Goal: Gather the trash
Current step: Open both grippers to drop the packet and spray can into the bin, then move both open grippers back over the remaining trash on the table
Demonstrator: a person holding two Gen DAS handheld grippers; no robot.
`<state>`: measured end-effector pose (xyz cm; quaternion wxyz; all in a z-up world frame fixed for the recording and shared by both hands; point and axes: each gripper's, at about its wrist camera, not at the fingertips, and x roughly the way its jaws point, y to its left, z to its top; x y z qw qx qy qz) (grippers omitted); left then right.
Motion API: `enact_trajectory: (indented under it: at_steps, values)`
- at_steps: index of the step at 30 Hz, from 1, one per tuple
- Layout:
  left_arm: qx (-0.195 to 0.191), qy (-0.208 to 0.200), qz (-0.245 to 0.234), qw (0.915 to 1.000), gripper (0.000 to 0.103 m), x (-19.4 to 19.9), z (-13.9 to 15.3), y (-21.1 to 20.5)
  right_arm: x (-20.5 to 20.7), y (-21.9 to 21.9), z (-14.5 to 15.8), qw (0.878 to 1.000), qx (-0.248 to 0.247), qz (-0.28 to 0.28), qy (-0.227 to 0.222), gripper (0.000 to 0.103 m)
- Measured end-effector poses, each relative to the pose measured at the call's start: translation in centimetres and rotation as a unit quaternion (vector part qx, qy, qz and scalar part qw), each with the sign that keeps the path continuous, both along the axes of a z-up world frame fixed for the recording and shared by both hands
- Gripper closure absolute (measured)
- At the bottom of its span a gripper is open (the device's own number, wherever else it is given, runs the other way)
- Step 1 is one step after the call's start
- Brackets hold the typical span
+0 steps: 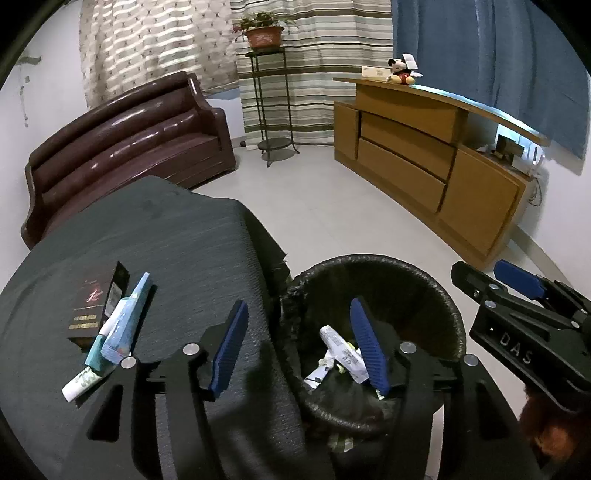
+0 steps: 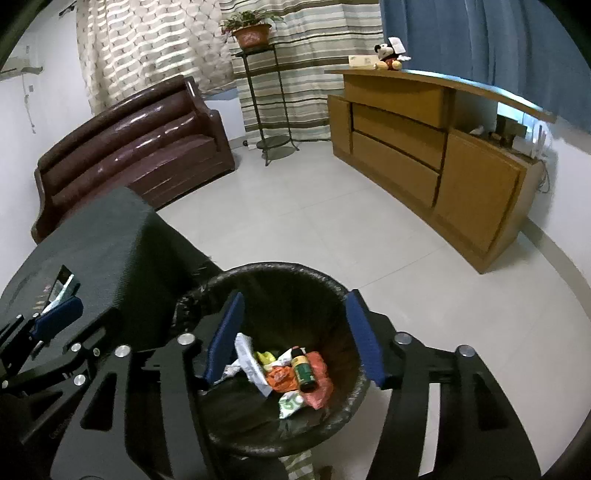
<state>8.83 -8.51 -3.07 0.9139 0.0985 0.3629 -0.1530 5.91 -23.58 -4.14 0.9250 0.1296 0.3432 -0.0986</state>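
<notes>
A black-lined trash bin [image 1: 373,264] stands on the floor beside a table draped in dark cloth [image 1: 177,251]. My left gripper [image 1: 298,306] is open and holds nothing; it straddles the table edge and the bin, above a white wrapper [image 1: 341,349]. On the cloth lie a dark box [image 1: 92,302], a light blue carton [image 1: 127,321] and a white-green tube [image 1: 79,384]. My right gripper [image 2: 295,297] hangs open and empty over the bin [image 2: 280,267], which holds a green bottle [image 2: 303,371], an orange wrapper [image 2: 282,378] and white wrappers [image 2: 247,354]. It also shows at the far right [image 1: 484,273].
A brown leather sofa [image 1: 125,147] stands behind the table. A metal stand with a potted plant [image 1: 264,35] is by the curtains. A wooden cabinet [image 1: 424,162] with a plush toy [image 1: 400,72] lines the right wall. Pale floor tiles [image 2: 314,206] lie between them.
</notes>
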Motion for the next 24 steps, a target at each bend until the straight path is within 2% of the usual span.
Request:
enact_trajectory:
  at_steps: [10,24]
  values:
    - [0.001,-0.009,0.016,0.9998,0.042,-0.6,0.8,2.8,-0.2,1.5,0.3,1.0,0.001,0.01,0.006,0.044]
    - [-0.01,-0.019,0.09,0.9957,0.042,-1.4,2.3,10.6,-0.3,5.3,1.3,0.999,-0.017,0.037,0.012,0.043]
